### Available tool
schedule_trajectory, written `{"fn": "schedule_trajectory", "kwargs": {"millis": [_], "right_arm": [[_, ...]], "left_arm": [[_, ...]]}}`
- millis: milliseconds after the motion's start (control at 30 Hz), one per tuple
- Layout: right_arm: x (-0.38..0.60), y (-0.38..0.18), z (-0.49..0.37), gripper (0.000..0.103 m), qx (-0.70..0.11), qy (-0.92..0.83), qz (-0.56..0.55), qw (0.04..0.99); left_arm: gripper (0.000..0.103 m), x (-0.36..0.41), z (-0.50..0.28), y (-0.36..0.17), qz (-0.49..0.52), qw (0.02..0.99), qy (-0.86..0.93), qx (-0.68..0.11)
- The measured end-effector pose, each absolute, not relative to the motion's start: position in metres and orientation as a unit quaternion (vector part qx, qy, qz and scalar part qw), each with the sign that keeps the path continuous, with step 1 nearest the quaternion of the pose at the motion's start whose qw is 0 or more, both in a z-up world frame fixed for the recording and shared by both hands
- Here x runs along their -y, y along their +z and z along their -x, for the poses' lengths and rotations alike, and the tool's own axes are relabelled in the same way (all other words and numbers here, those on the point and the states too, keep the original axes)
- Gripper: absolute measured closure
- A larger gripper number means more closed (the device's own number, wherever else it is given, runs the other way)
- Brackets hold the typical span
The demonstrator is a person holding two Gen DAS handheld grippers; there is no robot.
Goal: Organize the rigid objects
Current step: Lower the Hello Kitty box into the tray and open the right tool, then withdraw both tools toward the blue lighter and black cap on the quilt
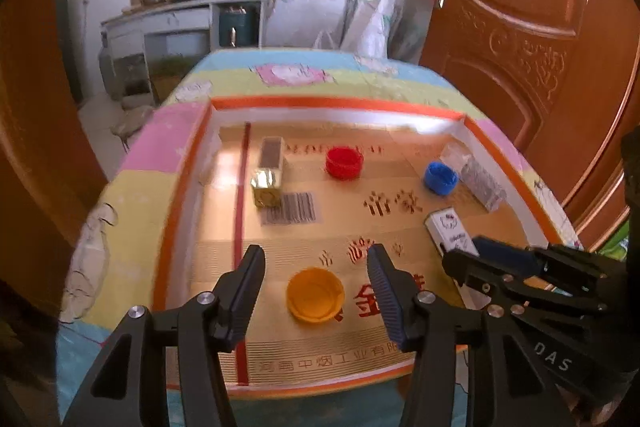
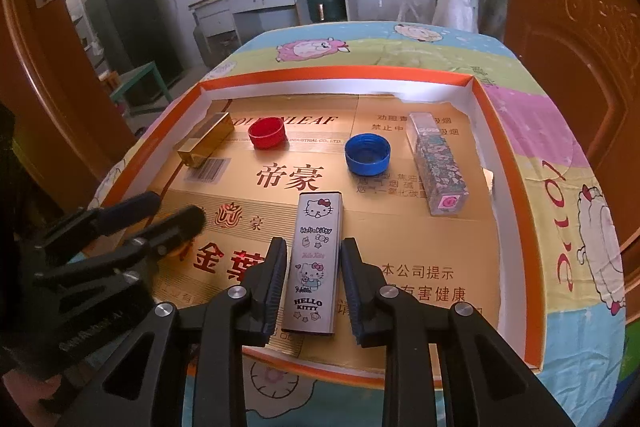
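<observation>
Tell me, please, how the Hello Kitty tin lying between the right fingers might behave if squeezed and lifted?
The Hello Kitty tin looks rigid, so it should hold shape. Its glossy sides may slip against the fingers. Long and flat, it probably will not roll, though it may tilt if gripped near one end.

1. A table [image 2: 560,155] covered by a cartoon-sheep cloth in pink, yellow, green and blue patches fills the middle of both views.
2. A shallow cardboard tray [image 2: 486,99] with an orange rim and white inner walls lies flat on the cloth; its gold floor carries printed characters and a barcode.
3. In the right wrist view the tray reaches from the upper middle to the lower edge of the table.
4. In the left wrist view part of the cloth shows at the left and beyond the tray's far wall.
</observation>
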State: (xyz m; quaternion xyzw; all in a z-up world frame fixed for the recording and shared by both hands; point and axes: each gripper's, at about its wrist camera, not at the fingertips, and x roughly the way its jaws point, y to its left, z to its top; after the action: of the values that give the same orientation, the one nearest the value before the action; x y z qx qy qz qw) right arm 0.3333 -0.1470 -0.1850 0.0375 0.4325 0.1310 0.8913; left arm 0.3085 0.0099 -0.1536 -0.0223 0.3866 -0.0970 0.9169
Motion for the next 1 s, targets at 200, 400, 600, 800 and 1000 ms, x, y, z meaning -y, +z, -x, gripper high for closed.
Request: {"fn": "schedule_trajectory", "kwargs": {"millis": [200, 400, 600, 800, 1000], "right_arm": [[0.156, -0.168, -0.322, 0.050, -0.404, 0.142, -0.064, 0.901], [0.157, -0.156, -0.298, 0.050, -0.399, 0.148, -0.073, 0.902], [0.157, -0.148, -0.270, 0.050, -0.395, 0.147, -0.073, 0.904], [0.163, -0.142, -0.244, 0.050, -0.392, 0.139, -0.083, 0.906], [0.168, -0.138, -0.216, 0.050, -0.388, 0.135, -0.088, 0.908]], "left_arm": [[0.050, -0.018, -0.277, -0.121, 0.027, 0.937, -0.093, -0.336], [0.050, -0.026, -0.245, -0.106, 0.035, 0.939, -0.098, -0.329], [0.050, -0.030, -0.222, -0.104, 0.037, 0.937, -0.102, -0.332], [0.050, -0.029, -0.196, -0.103, 0.032, 0.934, -0.112, -0.337], [0.050, -0.020, -0.171, -0.109, 0.022, 0.929, -0.123, -0.350]]}}
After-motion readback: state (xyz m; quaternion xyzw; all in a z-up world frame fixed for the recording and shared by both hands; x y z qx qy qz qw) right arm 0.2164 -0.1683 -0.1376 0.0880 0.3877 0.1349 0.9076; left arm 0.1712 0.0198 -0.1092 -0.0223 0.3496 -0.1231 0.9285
